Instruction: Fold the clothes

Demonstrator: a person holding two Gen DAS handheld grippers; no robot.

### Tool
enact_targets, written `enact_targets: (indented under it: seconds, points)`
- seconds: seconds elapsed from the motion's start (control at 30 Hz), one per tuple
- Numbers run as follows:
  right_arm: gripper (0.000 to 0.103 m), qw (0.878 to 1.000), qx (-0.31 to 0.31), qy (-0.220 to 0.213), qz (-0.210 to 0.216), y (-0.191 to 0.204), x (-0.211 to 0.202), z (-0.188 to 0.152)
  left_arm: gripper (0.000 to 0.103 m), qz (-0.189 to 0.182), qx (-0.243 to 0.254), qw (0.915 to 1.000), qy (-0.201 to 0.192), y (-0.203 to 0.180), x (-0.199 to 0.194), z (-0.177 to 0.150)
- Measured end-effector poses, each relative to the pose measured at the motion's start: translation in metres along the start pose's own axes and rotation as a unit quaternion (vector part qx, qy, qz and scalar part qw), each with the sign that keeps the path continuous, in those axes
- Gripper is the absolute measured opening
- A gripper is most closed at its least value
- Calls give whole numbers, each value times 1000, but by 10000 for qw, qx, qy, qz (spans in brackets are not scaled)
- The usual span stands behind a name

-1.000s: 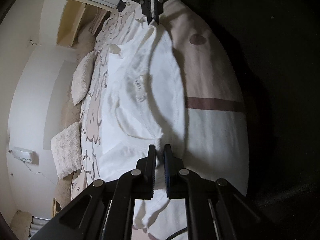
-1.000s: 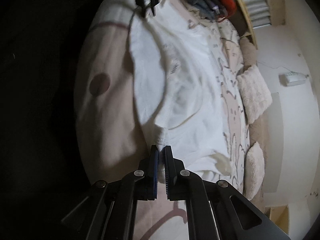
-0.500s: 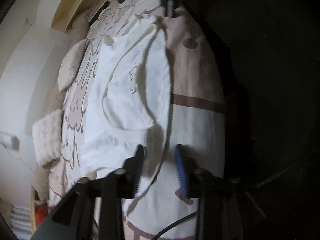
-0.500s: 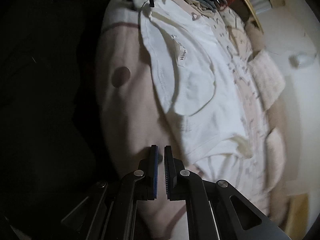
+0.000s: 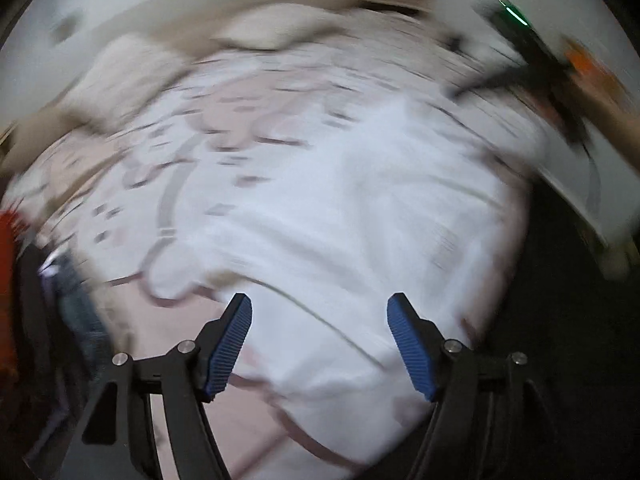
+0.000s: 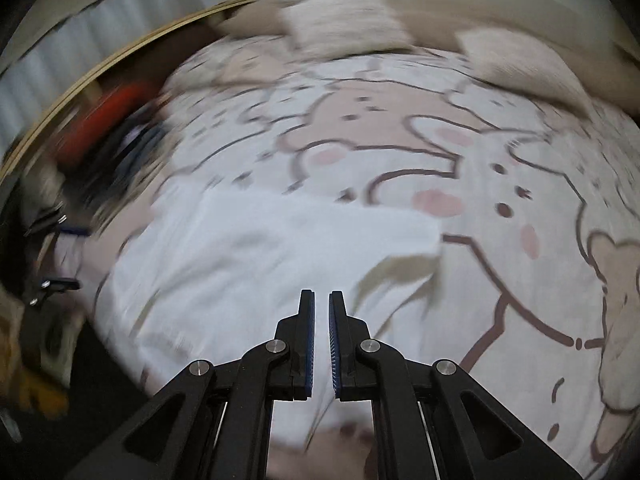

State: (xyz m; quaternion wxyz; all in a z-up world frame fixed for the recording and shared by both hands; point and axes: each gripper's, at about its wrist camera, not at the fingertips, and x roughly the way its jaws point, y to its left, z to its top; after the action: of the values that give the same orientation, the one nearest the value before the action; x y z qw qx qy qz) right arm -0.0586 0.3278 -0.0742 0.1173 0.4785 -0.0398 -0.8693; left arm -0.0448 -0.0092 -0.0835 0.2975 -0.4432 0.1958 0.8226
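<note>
Shirt (image 6: 248, 264); pillows (image 6: 344, 20) sharper rightward

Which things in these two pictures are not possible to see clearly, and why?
- Left wrist view: the shirt is smeared by motion blur; its folds and label are unreadable.
- Left wrist view: the right gripper is only a dark streak.
- Right wrist view: the clothes pile is blurred; items are indistinguishable.
- Right wrist view: the shirt's near edge is hidden behind the gripper.

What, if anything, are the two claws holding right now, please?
Nothing. The left claw is open above the shirt; the right claw is shut with nothing between its fingers.
</note>
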Motion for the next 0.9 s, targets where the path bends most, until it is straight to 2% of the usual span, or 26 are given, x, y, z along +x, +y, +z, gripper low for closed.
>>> enact_targets:
  seconds: [0.07, 0.13, 0.2, 0.3, 0.33, 0.47, 0.5, 0.53, 0.63, 0.7, 0.77, 0.87, 0.9]
  points:
    - [6, 9985, 550, -4, -41, -20, 14, 14, 70, 249, -702, 9972, 7, 36, 18, 14]
    - [6, 9908, 1342, 138, 126, -51, 34, 27, 70, 359, -1345, 9902, 87, 71, 37, 22]
    - [6, 9761, 2144, 203, 295, -77, 47, 28, 70, 399, -2119, 9762, 221, 111, 64, 25]
    - [6, 9634, 2615, 243, 539, -94, 55, 34, 70, 273, -2719, 9613, 360, 141, 90, 25]
    - [6, 9635, 2604, 243, 575, -93, 57, 37, 70, 219, -2912, 9555, 410, 150, 100, 25]
    - [6, 9647, 2494, 326, 773, -82, 73, 49, 70, -144, -3095, 9492, 541, 154, 128, 35]
    - [6, 9647, 2460, 383, 858, -77, 80, 52, 70, -133, -3049, 9504, 603, 151, 134, 38]
    - [6, 9645, 2426, 439, 942, -73, 87, 55, 70, 10, -2956, 9530, 666, 148, 138, 40]
    - [6, 9671, 2315, 746, 741, -67, 114, 51, 68, 1036, -2403, 9613, 862, 136, 149, 39]
    - [6, 9681, 2239, 953, 596, -63, 133, 48, 69, 1323, -2245, 9618, 839, 136, 143, 29]
    - [6, 9615, 2463, 902, 816, -74, 140, 37, 70, 1604, -2088, 9613, 815, 135, 138, 19]
    - [6, 9447, 2924, 687, 1315, -91, 138, 23, 71, 1822, -2143, 9563, 802, 140, 128, 11]
    - [6, 9437, 2967, 607, 1330, -94, 134, 22, 70, 2207, -2068, 9494, 847, 141, 125, 11]
